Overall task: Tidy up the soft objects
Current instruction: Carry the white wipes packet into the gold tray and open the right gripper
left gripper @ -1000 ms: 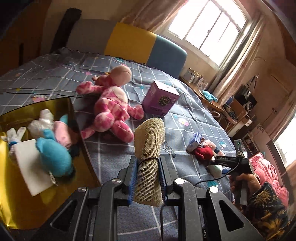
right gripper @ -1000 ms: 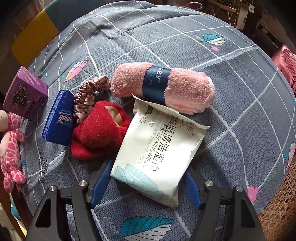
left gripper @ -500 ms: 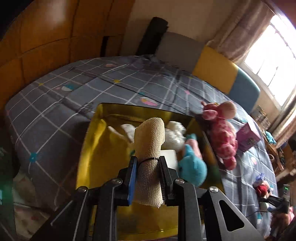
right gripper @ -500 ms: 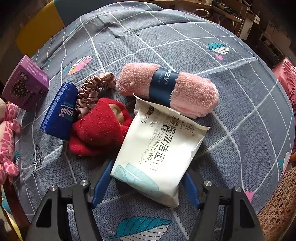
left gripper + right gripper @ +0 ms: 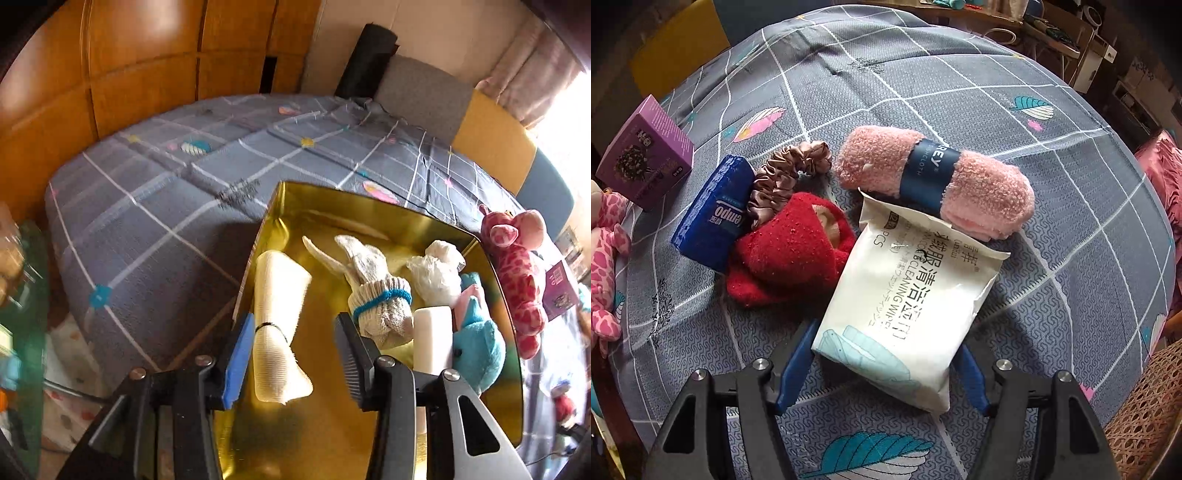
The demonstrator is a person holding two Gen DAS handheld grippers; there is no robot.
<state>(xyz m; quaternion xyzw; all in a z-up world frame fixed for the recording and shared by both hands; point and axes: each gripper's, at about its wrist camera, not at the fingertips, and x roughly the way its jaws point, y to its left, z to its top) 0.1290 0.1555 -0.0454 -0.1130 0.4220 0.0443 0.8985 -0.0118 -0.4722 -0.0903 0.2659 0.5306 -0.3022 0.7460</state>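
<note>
My left gripper (image 5: 293, 319) hangs over the gold tray (image 5: 369, 195). Its jaws are opening. The beige mesh cloth roll (image 5: 277, 295) stands between them, leaning on the blue left pad, with a wide gap to the right pad. In the tray lie a white knit glove with a blue band (image 5: 380, 302), a white bundle (image 5: 439, 273), a white block (image 5: 432, 336) and a blue plush (image 5: 476, 343). My right gripper (image 5: 884, 339) is shut on the sides of a white pack of wipes (image 5: 916, 291), which rests on the bed cover.
Beyond the pack lie a pink towel roll (image 5: 934, 181), a red knit doll (image 5: 790, 251), a satin scrunchie (image 5: 786, 173), a blue tissue pack (image 5: 713, 214) and a purple box (image 5: 646, 151). A pink spotted plush (image 5: 517, 273) lies beside the tray.
My left gripper swung from the bed's middle to above the tray, dipped, and its jaws parted off the cloth roll. My right gripper turned slightly with the wipes pack still in it.
</note>
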